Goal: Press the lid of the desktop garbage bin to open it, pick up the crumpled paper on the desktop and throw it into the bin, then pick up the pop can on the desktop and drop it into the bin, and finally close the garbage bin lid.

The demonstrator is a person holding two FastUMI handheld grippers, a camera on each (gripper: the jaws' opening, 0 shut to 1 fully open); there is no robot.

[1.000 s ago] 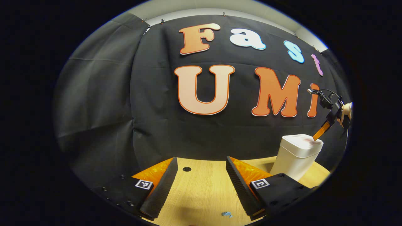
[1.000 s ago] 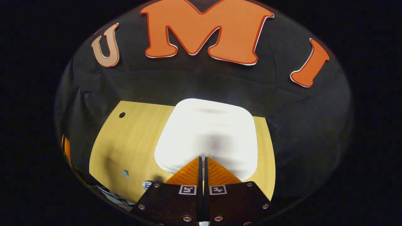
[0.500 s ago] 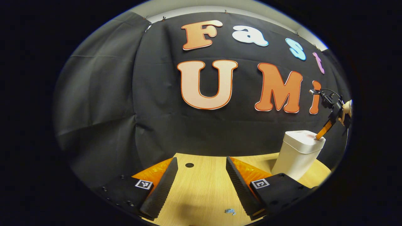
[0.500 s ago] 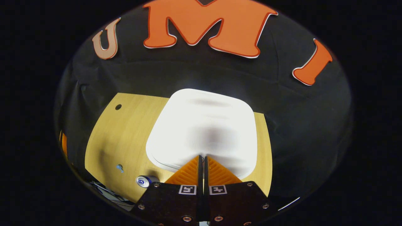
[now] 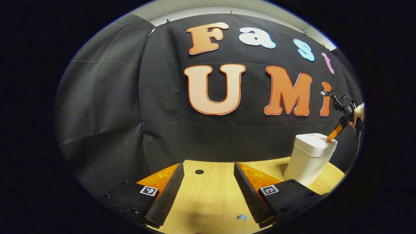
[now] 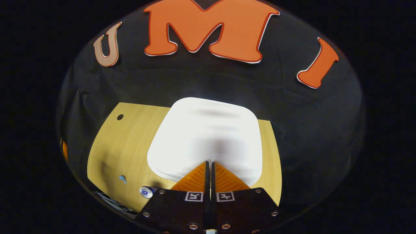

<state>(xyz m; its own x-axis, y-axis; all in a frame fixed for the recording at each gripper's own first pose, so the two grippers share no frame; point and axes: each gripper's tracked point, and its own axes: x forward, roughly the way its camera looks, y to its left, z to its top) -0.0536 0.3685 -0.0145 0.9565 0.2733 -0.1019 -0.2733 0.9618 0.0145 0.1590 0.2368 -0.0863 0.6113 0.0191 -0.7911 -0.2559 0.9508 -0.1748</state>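
Left gripper [image 5: 208,190] held wide open over the table [image 5: 211,191], gripping nothing. Blue scrap [image 5: 241,217] lay by its right finger, too small to identify. Farther right stood the bin [image 5: 308,159], lid [image 6: 204,136] shut. Right gripper [image 6: 209,169] closed, empty, tips on the lid's near edge. Can [image 6: 146,191] lay left, half cut off.

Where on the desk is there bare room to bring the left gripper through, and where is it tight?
Bare wood lies between the round cable hole and the white square-lidded garbage bin, on the light wooden desk. It is tighter at the near edge, where the small blue scrap and the pop can lie. The closed right gripper is at the lid.
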